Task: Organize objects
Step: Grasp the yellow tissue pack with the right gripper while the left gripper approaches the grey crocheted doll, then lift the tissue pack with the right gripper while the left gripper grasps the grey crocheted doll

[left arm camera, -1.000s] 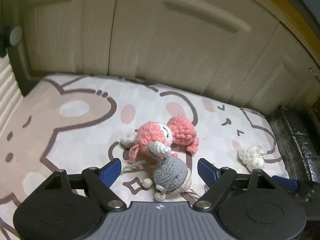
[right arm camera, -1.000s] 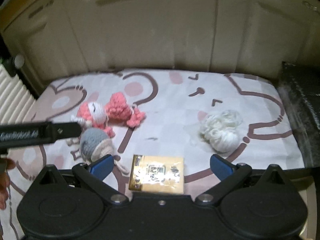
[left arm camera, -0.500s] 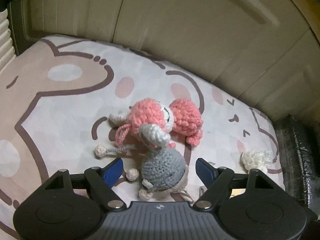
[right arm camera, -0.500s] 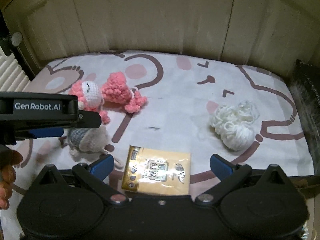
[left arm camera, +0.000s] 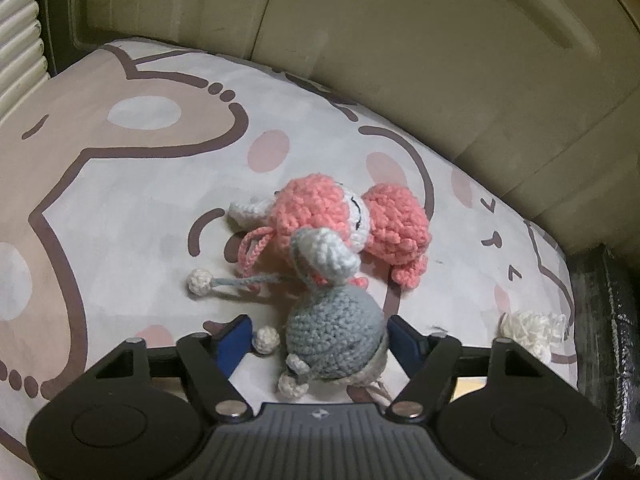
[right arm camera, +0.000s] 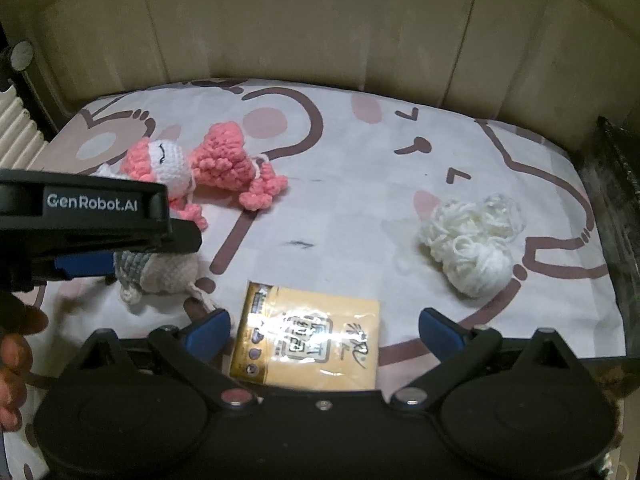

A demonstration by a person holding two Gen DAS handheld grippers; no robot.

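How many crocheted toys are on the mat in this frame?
2. The grey crochet toy lies between the open fingers of the left gripper; the pink crochet doll lies just beyond, touching it. None appear hidden.

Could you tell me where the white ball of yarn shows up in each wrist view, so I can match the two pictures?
Left wrist: the white yarn ball sits at the lower right, partly behind the gripper's frame.
Right wrist: it lies in plain view at the right middle.
Shared landmark: the pink crochet doll.
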